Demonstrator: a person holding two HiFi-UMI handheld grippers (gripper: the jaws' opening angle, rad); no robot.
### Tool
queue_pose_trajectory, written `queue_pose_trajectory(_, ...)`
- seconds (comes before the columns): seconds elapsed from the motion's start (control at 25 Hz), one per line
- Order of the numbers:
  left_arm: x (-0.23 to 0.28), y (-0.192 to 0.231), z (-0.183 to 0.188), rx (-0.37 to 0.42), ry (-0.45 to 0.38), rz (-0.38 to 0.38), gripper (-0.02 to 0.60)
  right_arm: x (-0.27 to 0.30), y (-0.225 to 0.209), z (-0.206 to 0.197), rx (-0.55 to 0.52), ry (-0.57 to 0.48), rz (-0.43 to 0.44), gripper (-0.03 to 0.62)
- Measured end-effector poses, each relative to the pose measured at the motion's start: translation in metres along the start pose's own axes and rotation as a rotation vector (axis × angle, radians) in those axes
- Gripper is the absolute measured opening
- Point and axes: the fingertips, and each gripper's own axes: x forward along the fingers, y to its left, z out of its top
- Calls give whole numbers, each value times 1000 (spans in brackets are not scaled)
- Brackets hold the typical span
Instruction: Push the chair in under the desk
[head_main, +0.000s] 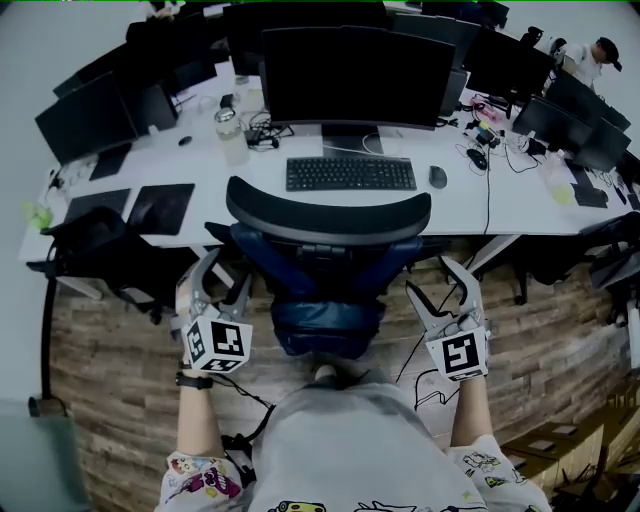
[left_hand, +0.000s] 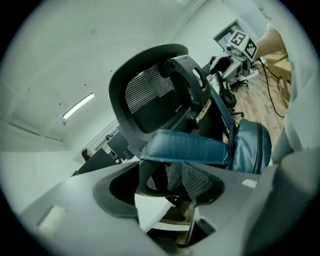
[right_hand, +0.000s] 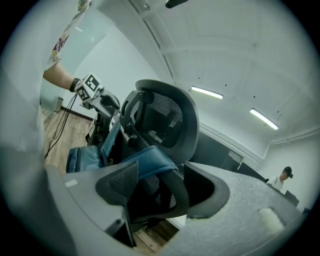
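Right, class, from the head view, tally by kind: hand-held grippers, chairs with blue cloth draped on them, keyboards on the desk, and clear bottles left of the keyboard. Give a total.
Grippers: 2, the left gripper and the right gripper
Chair with blue cloth: 1
Keyboard: 1
Clear bottle: 1
Total: 5

Open-plan office. Long white desk (head_main: 500, 200) runs from 9 to 3 o'clock and carries a row of dark screens: main monitor (head_main: 357, 75) at 12, side monitors (head_main: 85, 120) at 10, more at 2. Keyboard (head_main: 350, 173) and mouse (head_main: 437, 177) sit in front of the main monitor, water bottle (head_main: 231, 135) at 11, cables (head_main: 487, 200) at 2. Mesh-back swivel chair (head_main: 328, 215) at centre, against the desk. Person (head_main: 590, 58) at a far workstation, 1 o'clock. Wood-look floor (head_main: 110, 350) at 8. Right gripper view: white ceiling with strip lights (right_hand: 207, 92).
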Motion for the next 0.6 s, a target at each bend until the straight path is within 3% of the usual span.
queue_pose_trajectory(0.4,-22,-53,23,-327,-42,-53,234,-26,33,14,272,-121,75,241)
queue_pose_trajectory(0.6,-33,-82,25,-510,-55,-114,210,-29,50,5,433,-93,113,223)
